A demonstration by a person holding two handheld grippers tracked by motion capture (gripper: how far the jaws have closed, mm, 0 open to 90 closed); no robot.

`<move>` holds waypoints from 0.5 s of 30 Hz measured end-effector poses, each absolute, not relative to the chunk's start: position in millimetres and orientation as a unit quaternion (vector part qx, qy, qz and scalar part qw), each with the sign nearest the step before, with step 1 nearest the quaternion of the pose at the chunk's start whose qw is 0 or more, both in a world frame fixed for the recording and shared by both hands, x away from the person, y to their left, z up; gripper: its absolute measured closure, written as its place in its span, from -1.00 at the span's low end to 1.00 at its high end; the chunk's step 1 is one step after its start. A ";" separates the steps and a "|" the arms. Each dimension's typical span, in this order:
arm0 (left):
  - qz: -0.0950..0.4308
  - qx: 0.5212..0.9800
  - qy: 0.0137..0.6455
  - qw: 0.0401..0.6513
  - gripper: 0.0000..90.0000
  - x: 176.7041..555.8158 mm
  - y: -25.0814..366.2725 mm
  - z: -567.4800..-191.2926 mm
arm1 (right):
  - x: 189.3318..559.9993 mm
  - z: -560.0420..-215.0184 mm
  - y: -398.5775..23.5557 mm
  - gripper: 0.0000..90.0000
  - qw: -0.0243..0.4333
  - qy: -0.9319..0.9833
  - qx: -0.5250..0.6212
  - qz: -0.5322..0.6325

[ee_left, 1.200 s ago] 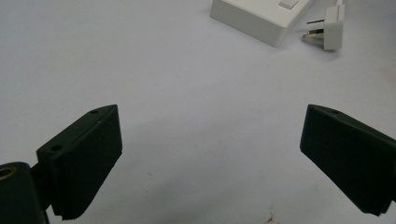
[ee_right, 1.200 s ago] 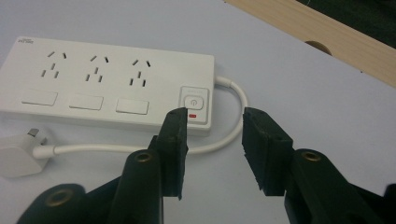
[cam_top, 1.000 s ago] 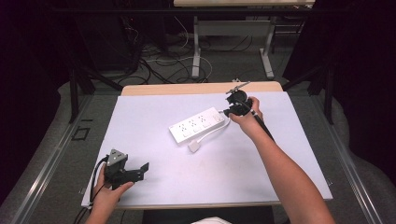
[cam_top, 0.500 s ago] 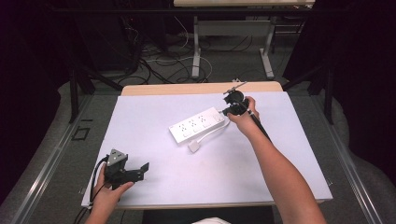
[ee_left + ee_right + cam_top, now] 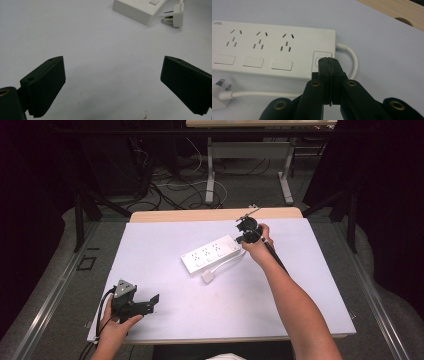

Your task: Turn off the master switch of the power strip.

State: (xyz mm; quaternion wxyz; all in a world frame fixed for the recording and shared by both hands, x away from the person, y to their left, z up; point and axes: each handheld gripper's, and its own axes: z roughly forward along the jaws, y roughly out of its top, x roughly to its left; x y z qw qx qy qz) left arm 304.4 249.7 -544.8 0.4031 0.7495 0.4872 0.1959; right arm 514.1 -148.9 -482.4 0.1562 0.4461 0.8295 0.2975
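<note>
A white power strip (image 5: 210,253) with three socket sets lies on the table's middle, its white cable looping to a plug (image 5: 208,276) in front of it. In the right gripper view the strip (image 5: 272,50) shows three switches and a small button at its cable end. My right gripper (image 5: 329,61) is shut with nothing held, its tips resting on that button. From above, the right gripper (image 5: 246,236) sits at the strip's right end. My left gripper (image 5: 150,303) stands open near the front left corner. Its jaws (image 5: 112,85) frame bare table, with the strip (image 5: 138,8) and plug (image 5: 175,15) far off.
The white table top (image 5: 165,240) has a wooden strip (image 5: 215,214) along its far edge. Beyond it the floor holds cables and desk legs (image 5: 210,175). A trailing cable runs from the left gripper off the front left corner.
The right gripper has eased slightly down and toward the strip's cable end. The left gripper has stayed still and open.
</note>
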 end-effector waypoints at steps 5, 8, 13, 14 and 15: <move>0.197 0.748 0.488 0.404 -0.87 303.9 250.2 -544.3 | 516.3 -483.3 -142.3 1.00 0.150 0.829 0.446 0.301; 0.199 0.746 0.489 0.405 -0.87 303.7 250.4 -544.6 | 518.1 -485.3 -136.5 1.00 0.151 0.830 0.441 0.307; 0.198 0.746 0.490 0.405 -0.87 303.3 250.8 -544.4 | 520.0 -488.7 -125.3 1.00 0.144 0.833 0.444 0.298; 0.198 0.746 0.490 0.406 -0.87 303.2 251.0 -544.4 | 521.6 -491.1 -123.3 1.00 0.146 0.836 0.436 0.298; 0.198 0.745 0.491 0.406 -0.87 303.1 251.0 -544.4 | 521.6 -491.1 -123.3 1.00 0.146 0.836 0.436 0.298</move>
